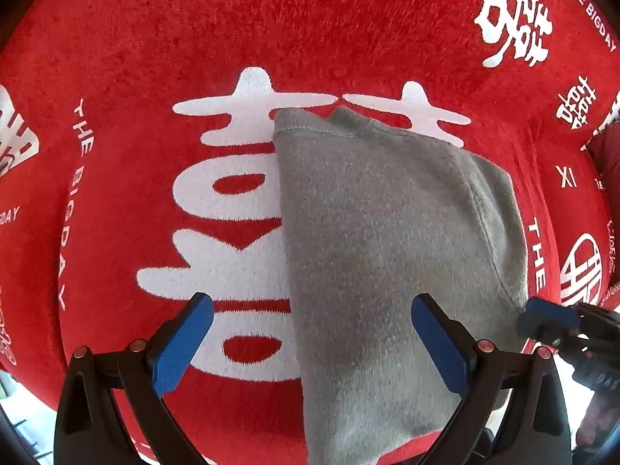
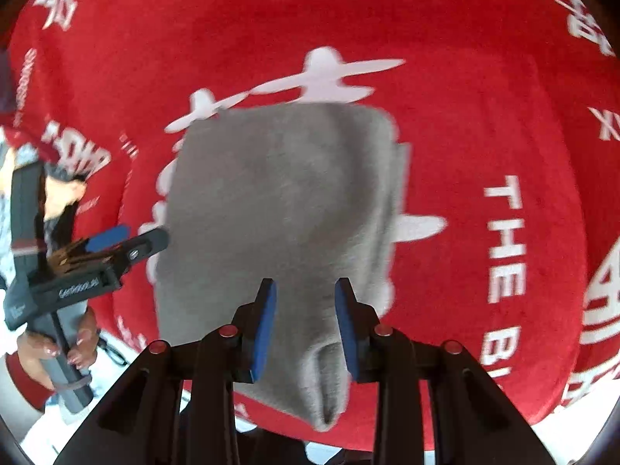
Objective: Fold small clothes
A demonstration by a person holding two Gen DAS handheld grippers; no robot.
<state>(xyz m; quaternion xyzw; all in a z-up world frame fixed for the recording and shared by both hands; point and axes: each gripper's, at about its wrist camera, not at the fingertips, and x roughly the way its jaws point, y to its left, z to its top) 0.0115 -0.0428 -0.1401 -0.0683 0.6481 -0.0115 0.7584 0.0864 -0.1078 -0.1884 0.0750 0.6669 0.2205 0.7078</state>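
A grey garment lies folded into a long strip on the red blanket, and its near end hangs over the blanket's front edge. My left gripper hovers over the garment's left edge with its blue pads wide apart and nothing between them. In the right wrist view the garment lies under my right gripper. Its jaws stand partly open with a clear gap, above the garment's near end and not pressing on it. The right gripper also shows at the garment's right edge, and the left gripper at its left.
The red blanket bears large white characters and lettering. Its front edge drops to a pale floor at the lower left. A person's hand holds the left gripper's handle. A dark red fold sits at the far right.
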